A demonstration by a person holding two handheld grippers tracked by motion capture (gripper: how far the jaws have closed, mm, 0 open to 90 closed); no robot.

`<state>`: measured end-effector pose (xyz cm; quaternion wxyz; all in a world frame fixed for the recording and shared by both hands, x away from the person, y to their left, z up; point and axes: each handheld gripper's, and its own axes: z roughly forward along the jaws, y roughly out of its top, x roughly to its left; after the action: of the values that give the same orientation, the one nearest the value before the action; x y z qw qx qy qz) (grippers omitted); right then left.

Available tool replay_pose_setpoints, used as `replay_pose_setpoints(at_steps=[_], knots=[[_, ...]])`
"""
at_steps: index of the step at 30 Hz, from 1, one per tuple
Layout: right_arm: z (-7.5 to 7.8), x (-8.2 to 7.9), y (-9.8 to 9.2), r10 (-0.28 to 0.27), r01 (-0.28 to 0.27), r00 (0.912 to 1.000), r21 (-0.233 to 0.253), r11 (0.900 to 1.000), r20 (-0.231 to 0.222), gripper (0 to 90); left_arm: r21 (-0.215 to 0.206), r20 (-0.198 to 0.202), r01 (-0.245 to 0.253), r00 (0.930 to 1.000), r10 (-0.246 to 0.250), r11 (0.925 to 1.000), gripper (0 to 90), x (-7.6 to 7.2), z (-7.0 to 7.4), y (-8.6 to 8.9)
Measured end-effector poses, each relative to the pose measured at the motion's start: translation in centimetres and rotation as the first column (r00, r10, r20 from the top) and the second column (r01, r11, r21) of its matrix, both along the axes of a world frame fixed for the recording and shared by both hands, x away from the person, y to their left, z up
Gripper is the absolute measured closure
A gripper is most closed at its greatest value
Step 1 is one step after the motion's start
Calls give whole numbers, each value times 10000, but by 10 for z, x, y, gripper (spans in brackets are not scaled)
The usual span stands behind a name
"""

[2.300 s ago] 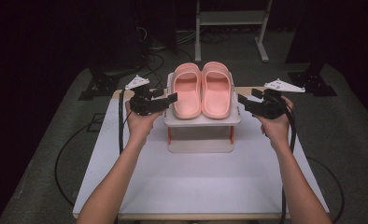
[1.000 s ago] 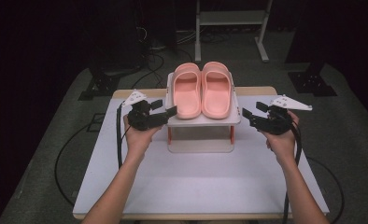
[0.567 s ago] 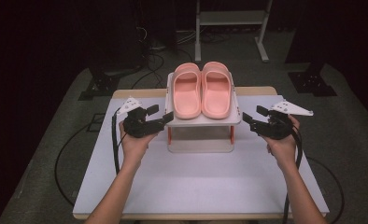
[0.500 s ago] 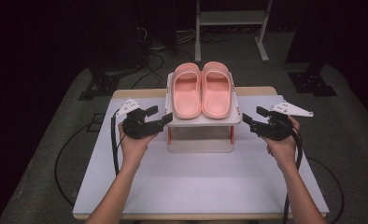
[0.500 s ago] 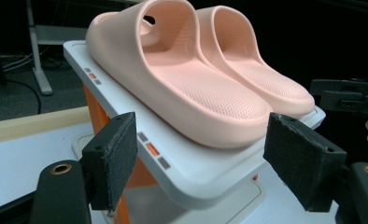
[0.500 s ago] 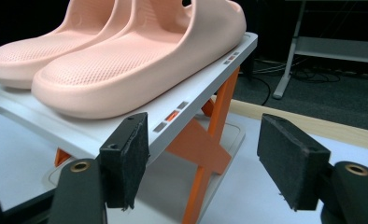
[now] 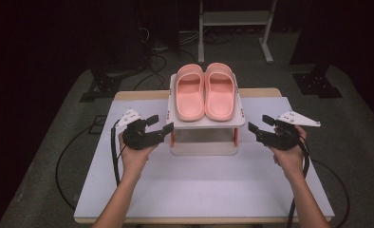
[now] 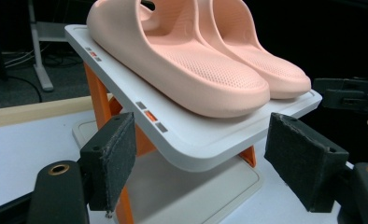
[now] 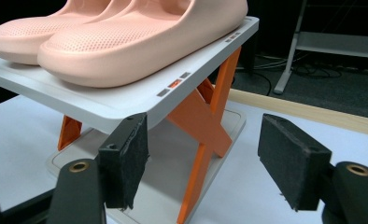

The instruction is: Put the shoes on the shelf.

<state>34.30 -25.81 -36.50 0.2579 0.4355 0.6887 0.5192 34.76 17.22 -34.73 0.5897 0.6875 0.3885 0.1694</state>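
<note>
pink slippers (image 7: 205, 91), white-and-orange rack (image 7: 205, 124)

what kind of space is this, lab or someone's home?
Most likely a lab or recording studio, not a home: a white table on grey floor matting, black surroundings, loose cables and a bare metal stand behind, with pink slippers staged on a small rack.

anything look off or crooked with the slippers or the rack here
Nothing stands out. The two pink slippers sit side by side, straight, on the top shelf of the white rack, whose orange legs look intact. The left tool and right tool are open, empty, just off the shelf's sides.
</note>
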Motion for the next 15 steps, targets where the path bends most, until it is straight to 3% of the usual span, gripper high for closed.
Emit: replay_pose_setpoints(at_steps=[15], knots=[[-10,-8,1,218,-219,9998,-131,9997,-42,312,20,-91,4,10000,-4,10000,234,-10,-12,4]])
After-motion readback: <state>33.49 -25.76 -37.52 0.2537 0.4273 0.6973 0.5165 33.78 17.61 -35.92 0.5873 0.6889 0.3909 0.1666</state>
